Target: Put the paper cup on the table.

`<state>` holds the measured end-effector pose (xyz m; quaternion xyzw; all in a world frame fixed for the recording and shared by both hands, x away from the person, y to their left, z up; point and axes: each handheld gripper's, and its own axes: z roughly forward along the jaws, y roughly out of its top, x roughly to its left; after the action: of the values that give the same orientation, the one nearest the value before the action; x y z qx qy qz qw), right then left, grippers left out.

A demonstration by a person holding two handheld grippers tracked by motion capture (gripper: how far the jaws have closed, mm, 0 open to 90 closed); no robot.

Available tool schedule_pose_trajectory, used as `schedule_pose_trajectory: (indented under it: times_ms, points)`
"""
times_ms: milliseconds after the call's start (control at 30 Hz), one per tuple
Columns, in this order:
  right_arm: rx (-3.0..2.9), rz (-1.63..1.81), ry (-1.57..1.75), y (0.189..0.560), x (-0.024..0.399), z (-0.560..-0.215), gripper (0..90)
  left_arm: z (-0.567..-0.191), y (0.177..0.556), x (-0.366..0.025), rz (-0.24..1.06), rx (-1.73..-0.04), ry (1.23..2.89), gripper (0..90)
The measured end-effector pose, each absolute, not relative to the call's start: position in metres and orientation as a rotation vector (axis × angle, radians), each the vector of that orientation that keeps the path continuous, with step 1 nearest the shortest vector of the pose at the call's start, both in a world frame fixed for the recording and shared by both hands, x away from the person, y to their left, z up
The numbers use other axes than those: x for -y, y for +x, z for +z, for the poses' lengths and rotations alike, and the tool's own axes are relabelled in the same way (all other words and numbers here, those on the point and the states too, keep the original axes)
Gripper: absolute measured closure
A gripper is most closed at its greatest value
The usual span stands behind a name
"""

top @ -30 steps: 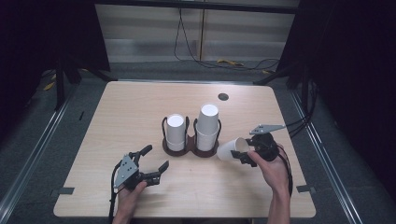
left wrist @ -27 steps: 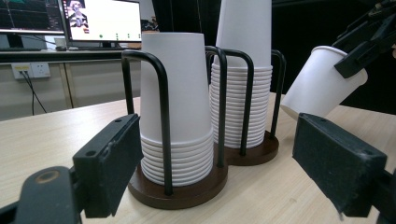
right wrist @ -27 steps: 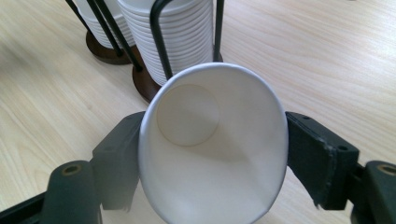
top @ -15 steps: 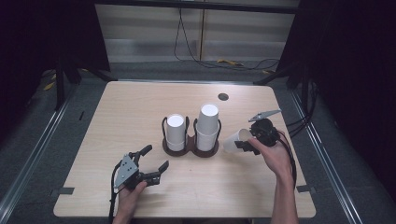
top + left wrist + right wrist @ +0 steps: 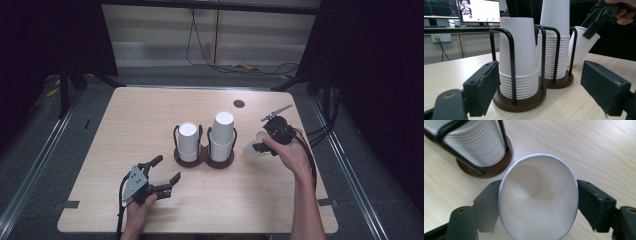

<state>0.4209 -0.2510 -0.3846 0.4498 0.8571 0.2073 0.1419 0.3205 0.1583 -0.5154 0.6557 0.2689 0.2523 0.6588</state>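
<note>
- The right tongs point(image 5: 259, 147), clamped on a single white paper cup point(image 5: 253, 147), have moved away from the person, toward the far side of the table point(image 5: 150, 107), over the last second; a second ago they sat nearer the front edge.
- The cup has come with them and now lies just beside the taller stack of cups point(image 5: 223, 135) in the holder point(image 5: 204, 157), where before it was lower and a little further off.
- The right hand point(image 5: 290, 152) and forearm have stretched further forward over the table.
- The grey plate point(image 5: 276, 111) on the right tongs has shifted further back along with them.
</note>
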Motion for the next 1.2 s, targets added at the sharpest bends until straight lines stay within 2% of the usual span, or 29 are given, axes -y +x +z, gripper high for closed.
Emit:
schedule_pose_trajectory:
  times_ms: [667, 1200]
  points:
    - [-2.544, 0.378, 1.303, 0.444, 0.243, -0.394, 23.7, -0.516, 0.321, -0.158, 0.564, -0.604, 1.482, 15.7]
    - [-2.509, 0.353, 1.301, 0.455, 0.228, -0.406, 17.6, -0.516, 0.321, -0.158, 0.563, -0.603, 1.482, 15.7]
